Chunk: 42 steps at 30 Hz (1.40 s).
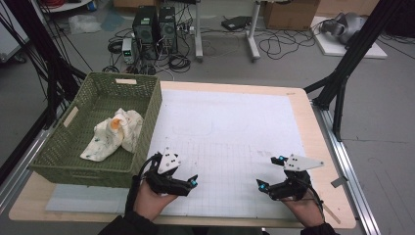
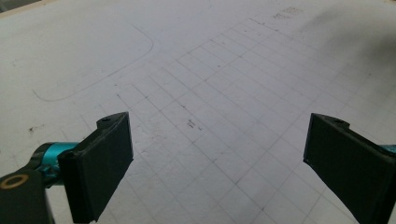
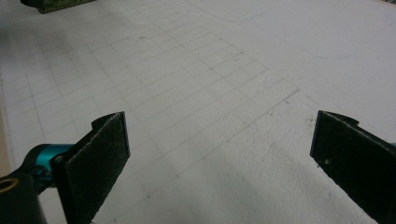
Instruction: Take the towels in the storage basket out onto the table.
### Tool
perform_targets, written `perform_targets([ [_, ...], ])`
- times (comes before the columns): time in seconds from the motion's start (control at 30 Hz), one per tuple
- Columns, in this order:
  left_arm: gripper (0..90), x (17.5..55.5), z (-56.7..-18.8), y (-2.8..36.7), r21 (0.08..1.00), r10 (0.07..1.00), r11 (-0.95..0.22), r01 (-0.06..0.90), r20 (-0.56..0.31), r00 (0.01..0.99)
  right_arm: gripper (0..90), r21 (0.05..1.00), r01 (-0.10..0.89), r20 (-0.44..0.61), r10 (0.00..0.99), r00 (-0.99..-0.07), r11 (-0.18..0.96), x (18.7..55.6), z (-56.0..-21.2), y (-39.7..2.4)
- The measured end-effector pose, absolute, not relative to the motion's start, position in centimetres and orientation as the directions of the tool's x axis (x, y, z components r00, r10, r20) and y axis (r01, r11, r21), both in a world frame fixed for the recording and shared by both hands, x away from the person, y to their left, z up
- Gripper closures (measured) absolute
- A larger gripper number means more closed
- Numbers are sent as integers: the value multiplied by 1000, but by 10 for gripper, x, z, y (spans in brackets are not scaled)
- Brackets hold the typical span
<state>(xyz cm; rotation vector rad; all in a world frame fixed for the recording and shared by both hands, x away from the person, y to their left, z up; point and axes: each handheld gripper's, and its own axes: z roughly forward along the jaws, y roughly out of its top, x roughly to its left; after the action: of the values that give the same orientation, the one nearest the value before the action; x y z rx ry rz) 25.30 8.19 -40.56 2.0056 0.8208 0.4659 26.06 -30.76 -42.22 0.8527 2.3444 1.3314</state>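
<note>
The right gripper (image 3: 219, 158) looks along its two black jaws, which rise from the bottom edge, one at about eight o'clock and the other at about four o'clock. They stand wide apart with nothing between them. The inner pads (image 3: 100, 161) look rough and felt-like. A teal fitting (image 3: 44, 154) and a black body with a brass-coloured ring (image 3: 7, 184) sit at the foot of the eight o'clock jaw. Beneath lies a white mat (image 3: 210, 70) ruled with a faint grid of squares, with thin curved lines toward twelve and two o'clock. A corner of a green woven basket (image 3: 56, 4) shows at eleven o'clock.
</note>
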Motion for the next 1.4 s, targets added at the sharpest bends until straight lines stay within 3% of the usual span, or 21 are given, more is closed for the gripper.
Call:
perform_targets([
  [1.4,134,250,-404,80,843,677,-376,385,-34,735,37,846,330,7,609,-793,419,259,-423,-302],
])
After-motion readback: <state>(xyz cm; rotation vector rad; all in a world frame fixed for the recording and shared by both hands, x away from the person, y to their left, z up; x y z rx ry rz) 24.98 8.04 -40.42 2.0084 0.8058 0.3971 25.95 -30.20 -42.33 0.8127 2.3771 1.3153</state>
